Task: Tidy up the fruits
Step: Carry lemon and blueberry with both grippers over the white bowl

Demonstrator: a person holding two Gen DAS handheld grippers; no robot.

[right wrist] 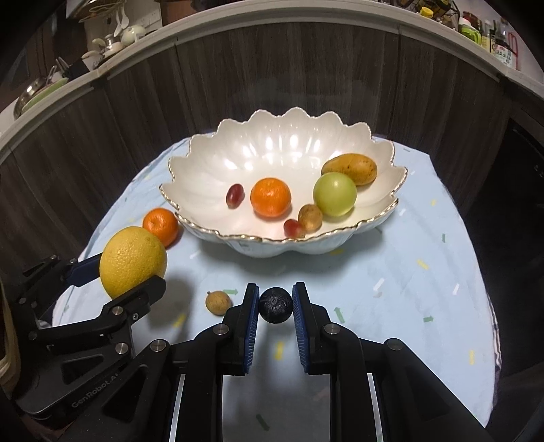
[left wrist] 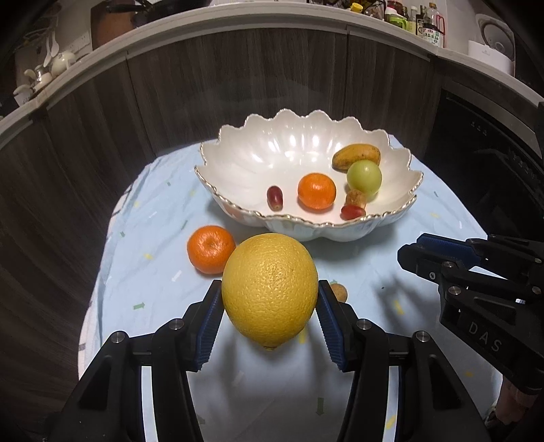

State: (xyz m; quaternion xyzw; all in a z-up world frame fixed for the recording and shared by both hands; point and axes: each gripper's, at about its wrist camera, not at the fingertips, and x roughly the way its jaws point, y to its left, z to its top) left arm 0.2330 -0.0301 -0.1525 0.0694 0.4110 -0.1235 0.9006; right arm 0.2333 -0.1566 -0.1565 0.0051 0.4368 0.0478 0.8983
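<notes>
My left gripper (left wrist: pixel 270 292) is shut on a large yellow orange (left wrist: pixel 269 287), held above the cloth. My right gripper (right wrist: pixel 275 304) is shut on a small black round fruit (right wrist: pixel 275 305), also lifted off the table. A white scalloped bowl (left wrist: pixel 244 159) (right wrist: pixel 217 163) behind them holds a mandarin (right wrist: pixel 271 197), a green fruit (right wrist: pixel 335 193), a yellow mango (right wrist: pixel 350 169), two red grapes and a small brown fruit. A second mandarin (left wrist: pixel 210 250) (right wrist: pixel 160 221) lies on the cloth left of the bowl. A small brown longan (right wrist: pixel 218 302) (left wrist: pixel 340 291) rests on the cloth between the grippers.
A light blue patterned cloth (right wrist: pixel 408 289) covers the round table. Dark wood-grain cabinet fronts (left wrist: pixel 238 85) stand behind it, under a counter crowded with dishes and bottles (left wrist: pixel 428 23). The table's edge drops off at left and right.
</notes>
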